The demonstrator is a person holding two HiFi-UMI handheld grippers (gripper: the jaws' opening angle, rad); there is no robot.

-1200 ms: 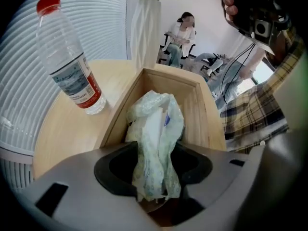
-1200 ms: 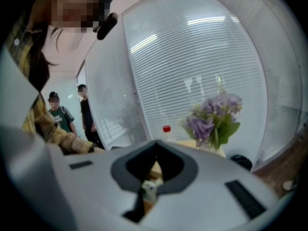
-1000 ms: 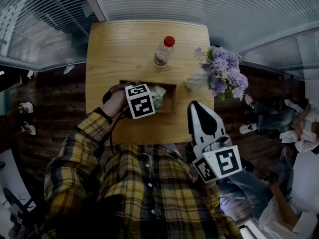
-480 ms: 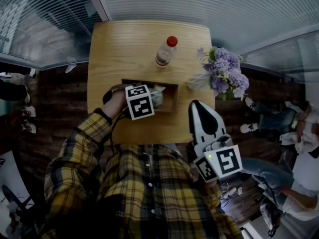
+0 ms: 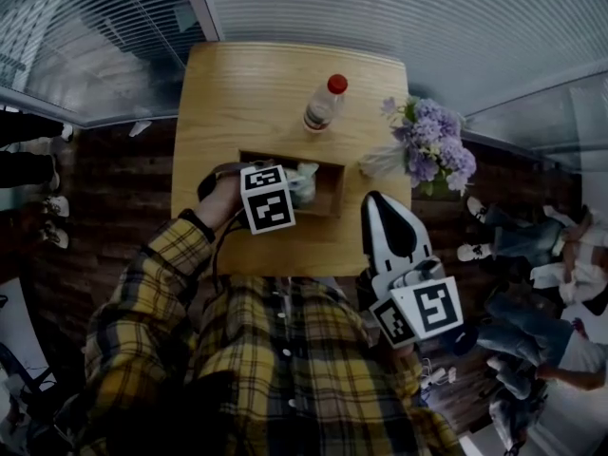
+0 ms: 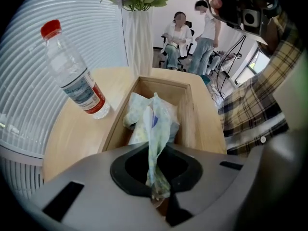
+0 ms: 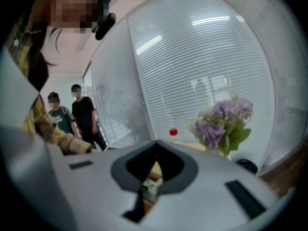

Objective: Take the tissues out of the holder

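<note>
- The left gripper (image 6: pixel 156 196) is clenched on a tissue (image 6: pixel 155 124). A twisted strip of it rises out of the holder (image 6: pixel 191 110) into the closed jaws.
- More crumpled tissue lies inside the holder.
- The left hand (image 5: pixel 220 196) holds that gripper over the holder's left half, with the plaid sleeve (image 5: pixel 157 274) bent back toward the body.
- The right gripper (image 7: pixel 149 189) has its jaws pressed together on nothing. It is held just off the holder's right end, on the person's side, with its nose pointing toward the holder.
- A bottle (image 5: pixel 321 104) stands just beyond the holder.
- Purple flowers (image 5: pixel 432 145) stand to the holder's right.
</note>
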